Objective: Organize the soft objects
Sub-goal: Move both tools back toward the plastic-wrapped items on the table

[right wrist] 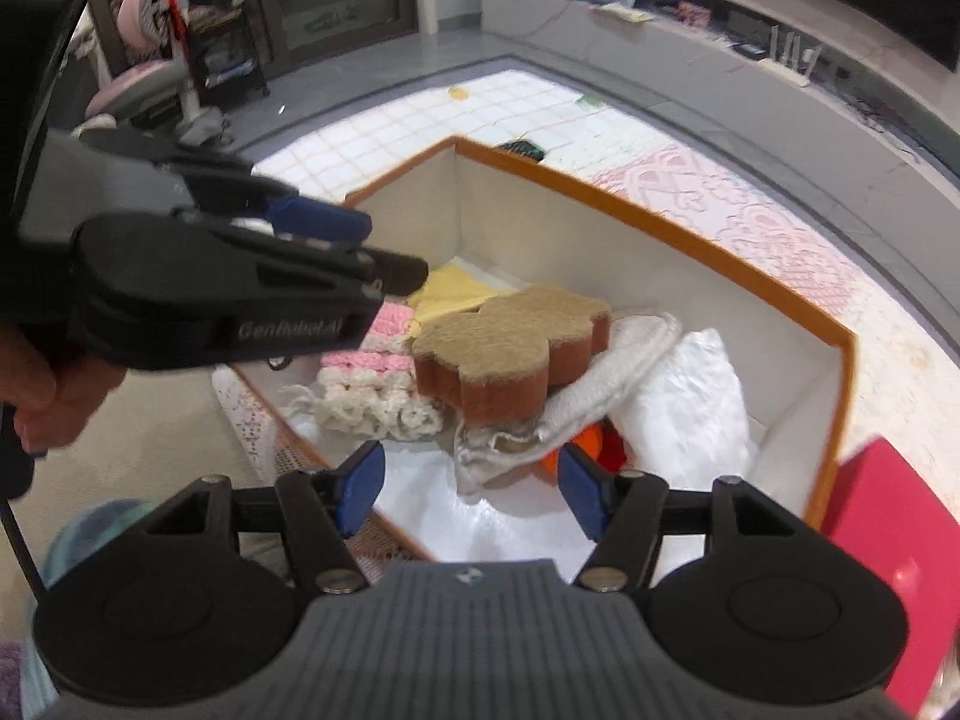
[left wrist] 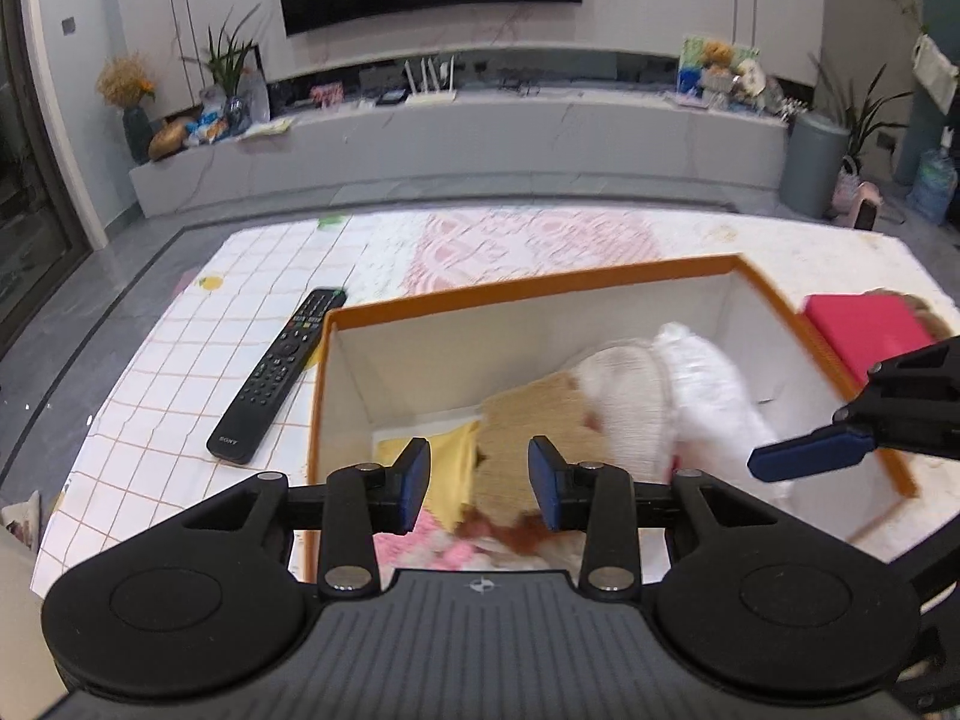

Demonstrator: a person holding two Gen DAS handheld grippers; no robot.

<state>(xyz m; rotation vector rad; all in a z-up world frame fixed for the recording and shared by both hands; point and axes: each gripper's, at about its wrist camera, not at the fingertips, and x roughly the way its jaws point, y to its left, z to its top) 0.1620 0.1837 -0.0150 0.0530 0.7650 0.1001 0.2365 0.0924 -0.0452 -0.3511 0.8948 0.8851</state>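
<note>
An orange-rimmed white box [left wrist: 540, 288] [right wrist: 660, 210] holds the soft things. A tan fuzzy lobed cushion [right wrist: 510, 342] [left wrist: 528, 420] lies on top of a white knitted cloth [right wrist: 600, 378]. A pink-and-white crocheted piece [right wrist: 372, 378], a yellow cloth [right wrist: 450, 291] [left wrist: 450, 462] and a white fluffy item [left wrist: 702, 384] [right wrist: 690, 402] lie beside it. My left gripper [left wrist: 480, 480] [right wrist: 372, 246] hovers open over the box's near side, with nothing between its pads. My right gripper [right wrist: 471, 492] also stands open above the box with nothing in it; one of its blue fingers [left wrist: 810, 453] shows at the right.
A black remote control [left wrist: 279, 375] lies on the checked tablecloth [left wrist: 180, 360] left of the box. A red box [left wrist: 864, 330] [right wrist: 888, 510] stands against the box's right side. A person's hand [right wrist: 36, 396] grips the left gripper's handle. A TV bench [left wrist: 456, 144] runs behind.
</note>
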